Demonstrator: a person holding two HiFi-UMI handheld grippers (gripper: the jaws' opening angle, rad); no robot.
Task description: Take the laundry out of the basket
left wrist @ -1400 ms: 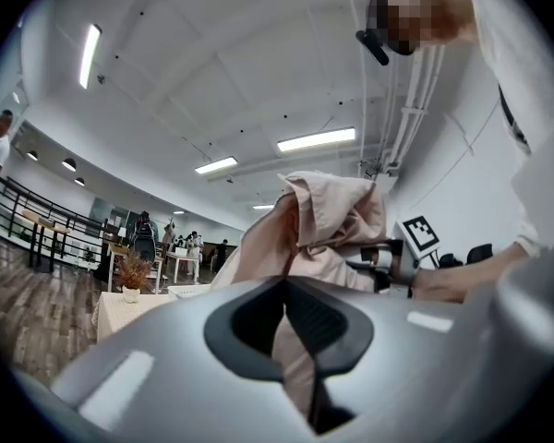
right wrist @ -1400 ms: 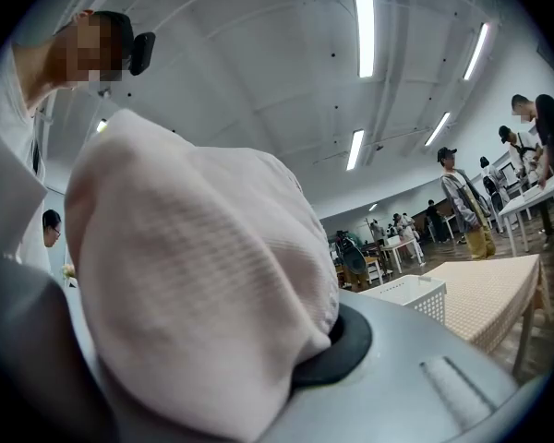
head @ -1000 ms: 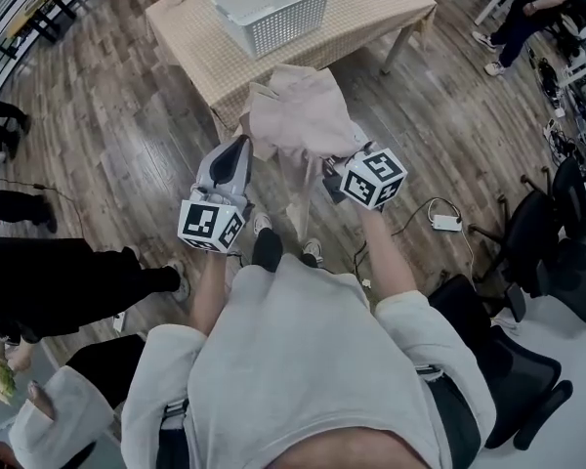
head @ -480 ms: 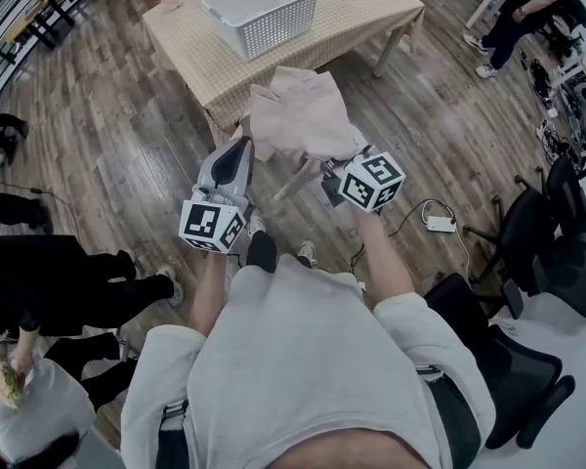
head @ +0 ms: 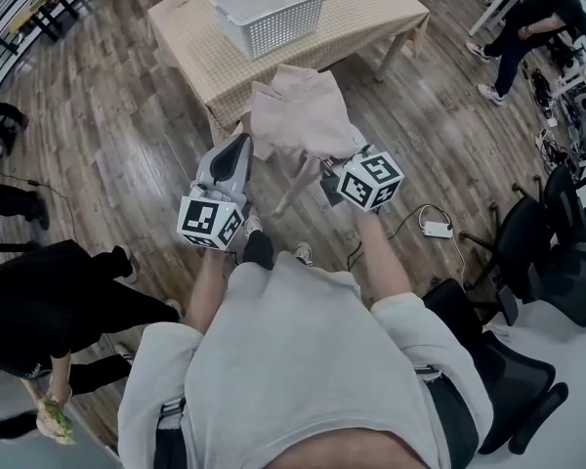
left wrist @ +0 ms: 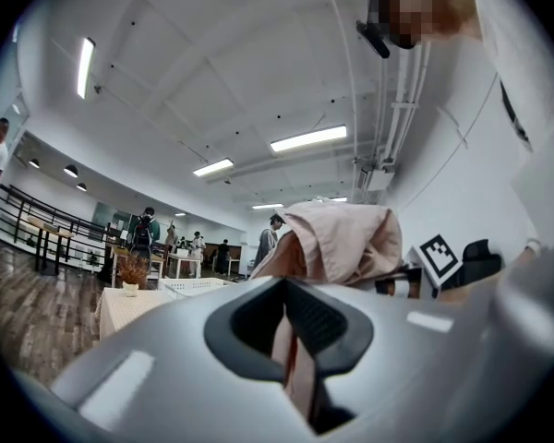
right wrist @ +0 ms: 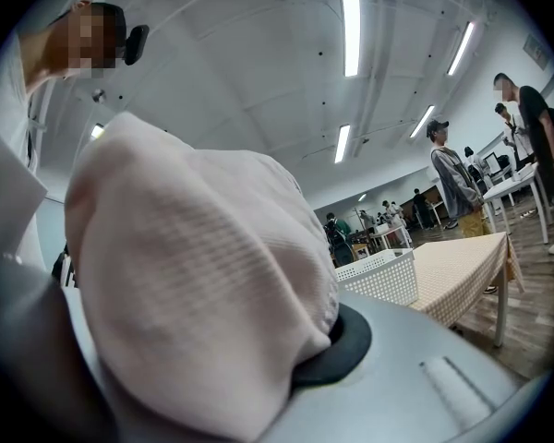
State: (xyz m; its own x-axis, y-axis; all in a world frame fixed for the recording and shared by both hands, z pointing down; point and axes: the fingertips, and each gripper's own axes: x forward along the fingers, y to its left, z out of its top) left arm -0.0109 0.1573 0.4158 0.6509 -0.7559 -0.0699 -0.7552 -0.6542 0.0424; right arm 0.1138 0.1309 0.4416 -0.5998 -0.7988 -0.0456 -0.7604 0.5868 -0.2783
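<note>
Here, in the head view, I hold a pale pink garment in the air between the left tongs and the right tongs, both pointing level and away from my chest. The cloth hangs bunched over the wood floor, near the front corner of the bench. It is well apart from the white basket, which stands on the checked bench top and looks empty from this angle. Bystanders stand at the edges of the room.

In the left gripper view, the left tongs are closed narrow on a thin fold of the pink cloth, which runs down between the dark pads. The rest of the garment billows just beyond the tips, with the basket and bench small in the distance.

In the right gripper view, the right tongs are clamped on a thick bunch of the same cloth. It spills out of the dark jaw recess and covers most of the frame, and the basket and bench show past it at right.

I judge the lifting-out step done for this piece, since it is clear of the basket and gripped on two sides. The next move, as I read it, calls for carrying it to a free spot, probably bare bench top beside the basket. Both hands would travel together so the cloth does not drag, and then both tongs would open.
</note>
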